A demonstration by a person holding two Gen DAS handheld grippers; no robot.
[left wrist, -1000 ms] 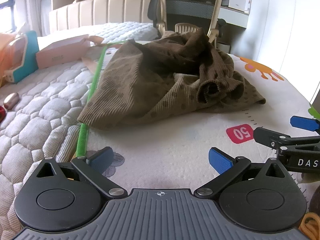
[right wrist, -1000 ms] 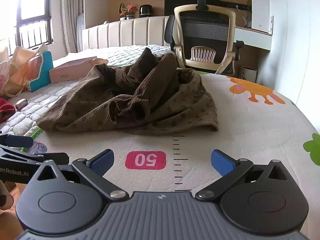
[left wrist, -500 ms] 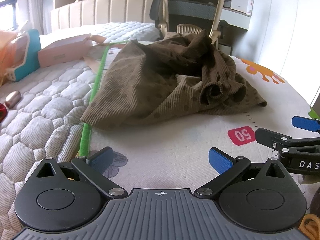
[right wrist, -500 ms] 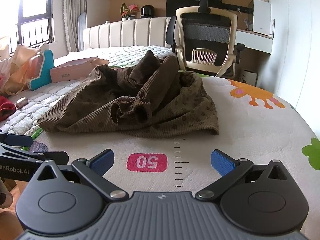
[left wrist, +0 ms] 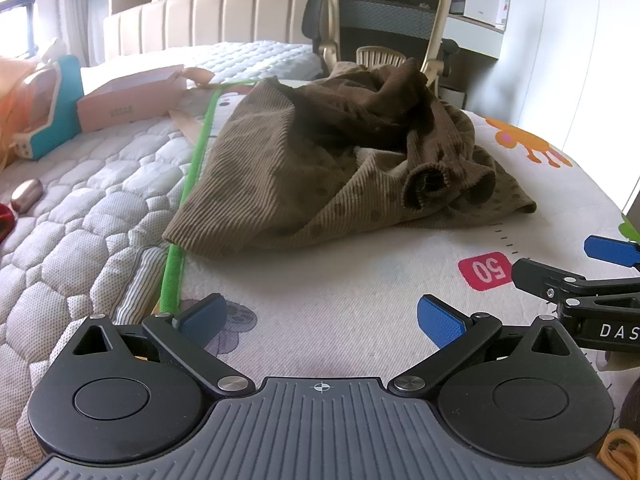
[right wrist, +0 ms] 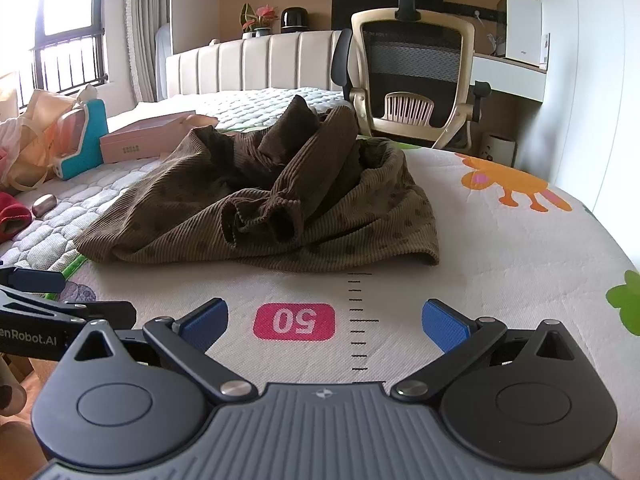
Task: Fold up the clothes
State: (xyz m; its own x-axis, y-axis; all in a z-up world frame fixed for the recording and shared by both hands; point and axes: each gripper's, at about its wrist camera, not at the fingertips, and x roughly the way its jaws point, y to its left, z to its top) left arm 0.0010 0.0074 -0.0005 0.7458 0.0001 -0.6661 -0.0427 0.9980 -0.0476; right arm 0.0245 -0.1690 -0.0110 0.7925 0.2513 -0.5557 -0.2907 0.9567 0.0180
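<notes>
A brown ribbed garment with dark dots (left wrist: 320, 160) (right wrist: 280, 204) lies crumpled on a white printed mat (left wrist: 340, 292) (right wrist: 500, 248), its two cuffs bunched toward me. My left gripper (left wrist: 322, 316) hovers open over the mat, a short way in front of the garment's near left corner. My right gripper (right wrist: 325, 318) is open too, above the red "50" mark (right wrist: 294, 321), in front of the garment's near hem. Neither holds anything. Each gripper shows at the other view's edge.
The mat's green edge (left wrist: 188, 196) borders a quilted mattress (left wrist: 80, 216). A pink box (left wrist: 132, 100), a teal case (left wrist: 60, 108) and a small metallic object (left wrist: 26, 196) lie on the mattress at left. An office chair (right wrist: 412, 80) stands behind the garment.
Both grippers have eased forward a little toward the garment, which looks slightly larger. Both stay open and the garment has not moved.
</notes>
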